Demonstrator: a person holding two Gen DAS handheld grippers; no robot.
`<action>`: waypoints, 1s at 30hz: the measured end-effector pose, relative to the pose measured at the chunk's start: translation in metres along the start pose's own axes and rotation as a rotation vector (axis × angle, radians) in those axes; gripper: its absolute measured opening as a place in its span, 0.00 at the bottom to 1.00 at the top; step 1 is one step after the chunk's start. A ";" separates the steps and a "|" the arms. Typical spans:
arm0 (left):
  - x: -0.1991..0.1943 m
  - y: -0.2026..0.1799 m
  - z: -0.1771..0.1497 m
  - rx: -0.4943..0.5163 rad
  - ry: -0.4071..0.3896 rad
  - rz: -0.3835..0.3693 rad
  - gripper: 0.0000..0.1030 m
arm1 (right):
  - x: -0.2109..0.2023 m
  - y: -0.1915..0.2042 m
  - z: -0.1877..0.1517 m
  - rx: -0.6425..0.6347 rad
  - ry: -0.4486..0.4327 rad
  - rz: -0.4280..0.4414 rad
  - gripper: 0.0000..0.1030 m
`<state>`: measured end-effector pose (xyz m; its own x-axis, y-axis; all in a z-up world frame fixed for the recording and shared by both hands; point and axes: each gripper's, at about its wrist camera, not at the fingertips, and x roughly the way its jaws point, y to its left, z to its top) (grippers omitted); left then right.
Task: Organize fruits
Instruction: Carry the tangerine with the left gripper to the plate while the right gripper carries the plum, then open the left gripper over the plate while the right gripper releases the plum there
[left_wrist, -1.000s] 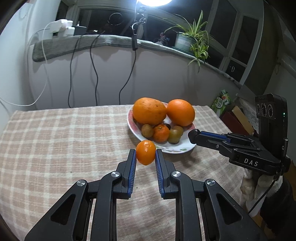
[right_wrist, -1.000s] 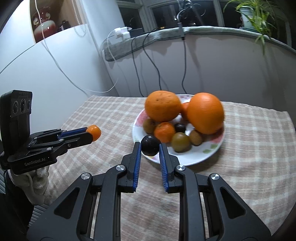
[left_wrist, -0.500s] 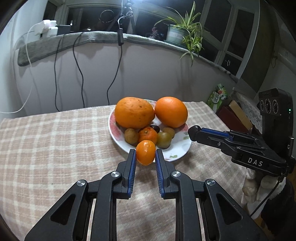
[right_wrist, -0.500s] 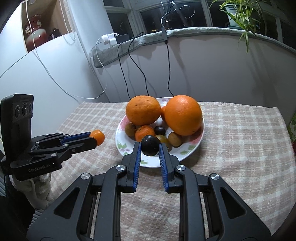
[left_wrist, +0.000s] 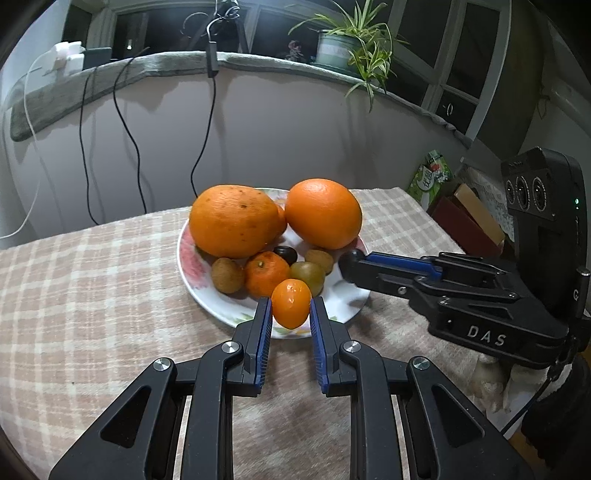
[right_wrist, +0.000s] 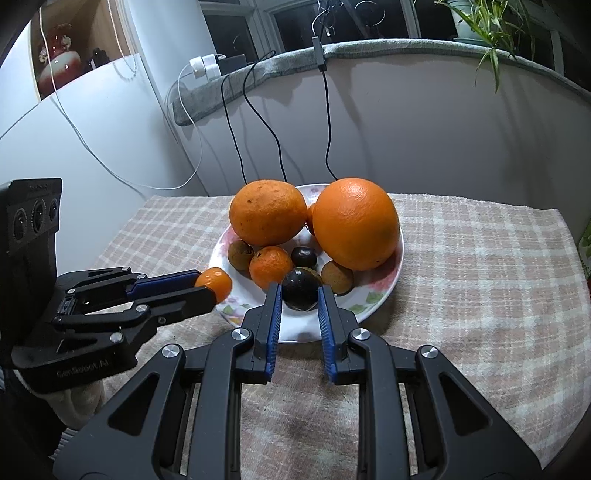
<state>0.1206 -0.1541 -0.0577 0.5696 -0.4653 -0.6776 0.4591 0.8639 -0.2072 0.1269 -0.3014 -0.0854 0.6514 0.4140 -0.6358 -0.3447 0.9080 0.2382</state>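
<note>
Fruits fill the plate (left_wrist: 201, 291); the left gripper (left_wrist: 291, 312) holds a small orange fruit (left_wrist: 291, 302), the right gripper (right_wrist: 299, 295) a dark fruit (right_wrist: 301, 288).

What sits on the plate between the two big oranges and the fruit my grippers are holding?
In the right wrist view, a small mandarin, a dark plum-like fruit and brown longan-like fruits lie on the plate there.

Checked tablecloth (left_wrist: 92, 295) covers table. Black cables (left_wrist: 129, 129) hang from grey ledge (left_wrist: 258, 61). Potted spider plant (left_wrist: 354, 40) on ledge; white chargers (right_wrist: 205, 66) there.
</note>
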 end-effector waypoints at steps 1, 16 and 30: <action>0.000 -0.001 0.000 0.001 0.001 0.000 0.19 | 0.001 0.000 0.000 0.000 0.002 0.001 0.20; 0.008 0.003 0.002 -0.001 0.009 0.021 0.19 | 0.010 0.003 0.002 -0.014 0.027 -0.021 0.20; 0.007 0.004 0.001 0.000 0.004 0.021 0.19 | 0.012 0.001 0.002 -0.005 0.035 -0.025 0.20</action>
<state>0.1277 -0.1539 -0.0626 0.5766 -0.4465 -0.6842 0.4471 0.8734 -0.1931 0.1362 -0.2954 -0.0911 0.6359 0.3883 -0.6669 -0.3320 0.9178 0.2178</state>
